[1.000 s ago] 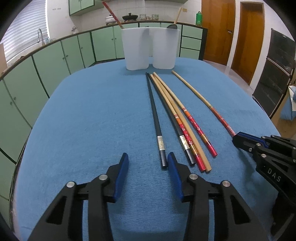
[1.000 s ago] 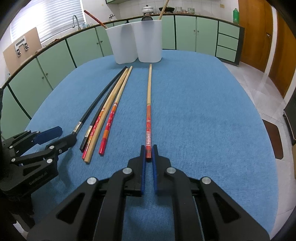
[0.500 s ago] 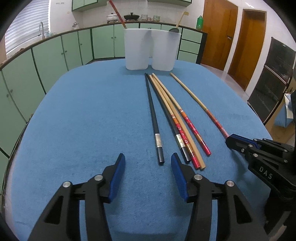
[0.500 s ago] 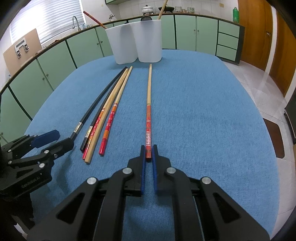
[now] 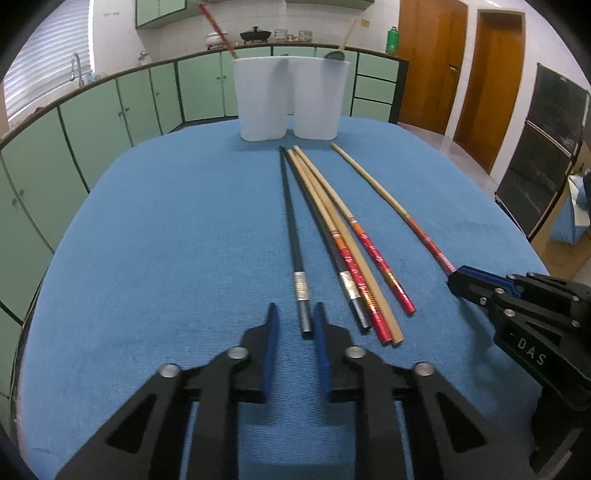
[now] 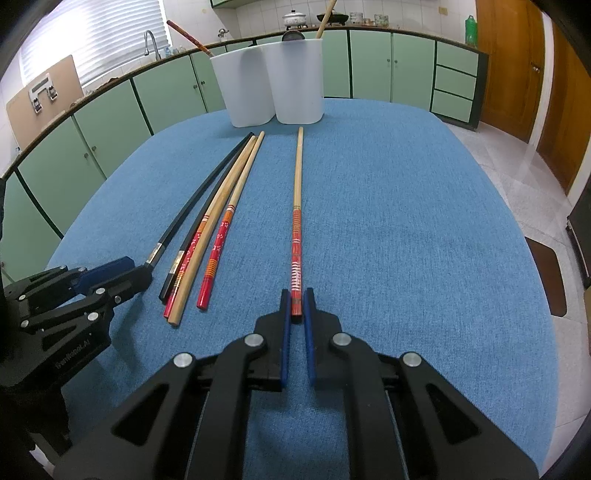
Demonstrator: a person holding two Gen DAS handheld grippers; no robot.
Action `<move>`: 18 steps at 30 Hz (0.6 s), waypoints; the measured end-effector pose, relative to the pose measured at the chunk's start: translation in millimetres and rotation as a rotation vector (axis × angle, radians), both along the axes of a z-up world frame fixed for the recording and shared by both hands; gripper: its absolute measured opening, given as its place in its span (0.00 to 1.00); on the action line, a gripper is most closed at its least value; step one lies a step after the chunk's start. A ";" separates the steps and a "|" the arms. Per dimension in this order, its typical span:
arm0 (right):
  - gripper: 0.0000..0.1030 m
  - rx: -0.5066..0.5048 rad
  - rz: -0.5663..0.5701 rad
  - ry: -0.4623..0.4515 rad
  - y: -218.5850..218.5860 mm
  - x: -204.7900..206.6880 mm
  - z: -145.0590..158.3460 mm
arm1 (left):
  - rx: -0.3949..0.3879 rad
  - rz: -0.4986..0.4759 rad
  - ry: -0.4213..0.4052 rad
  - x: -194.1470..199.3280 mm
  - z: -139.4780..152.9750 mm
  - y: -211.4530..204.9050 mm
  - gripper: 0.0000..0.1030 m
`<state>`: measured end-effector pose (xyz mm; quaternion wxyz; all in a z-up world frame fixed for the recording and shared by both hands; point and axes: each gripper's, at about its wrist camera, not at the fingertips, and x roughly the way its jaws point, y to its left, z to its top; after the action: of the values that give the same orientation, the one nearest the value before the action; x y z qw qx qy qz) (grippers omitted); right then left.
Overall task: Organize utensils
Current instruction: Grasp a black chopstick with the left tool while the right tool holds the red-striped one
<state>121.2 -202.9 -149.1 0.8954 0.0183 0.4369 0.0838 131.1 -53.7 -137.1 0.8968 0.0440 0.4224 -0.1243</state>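
Left wrist view shows our left gripper (image 5: 294,325) closing on the black chopstick (image 5: 291,236) end between its jaws, while our right gripper (image 6: 296,308) pinches the red-banded chopstick (image 6: 296,229), both ready for lifting toward the white holders (image 5: 288,98) ahead.

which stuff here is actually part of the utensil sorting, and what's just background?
Part of the job:
- black chopstick, between the closing left gripper fingers
- lone red-banded chopstick, clamped in the right gripper
- bundle of four chopsticks on the blue cloth
- two white holders

Just lying about:
- pots on the counter
- green bottle
- tap
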 end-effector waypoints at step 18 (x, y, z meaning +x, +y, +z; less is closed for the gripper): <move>0.05 -0.006 0.043 -0.167 -5.7 -8.5 77.1 | -0.041 0.051 -0.190 -16.5 86.6 29.5 0.06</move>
<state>112.7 -208.6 -72.1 0.9268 -0.0008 0.3612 0.1027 114.6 -24.1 -50.5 0.9364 0.0263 0.3338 -0.1053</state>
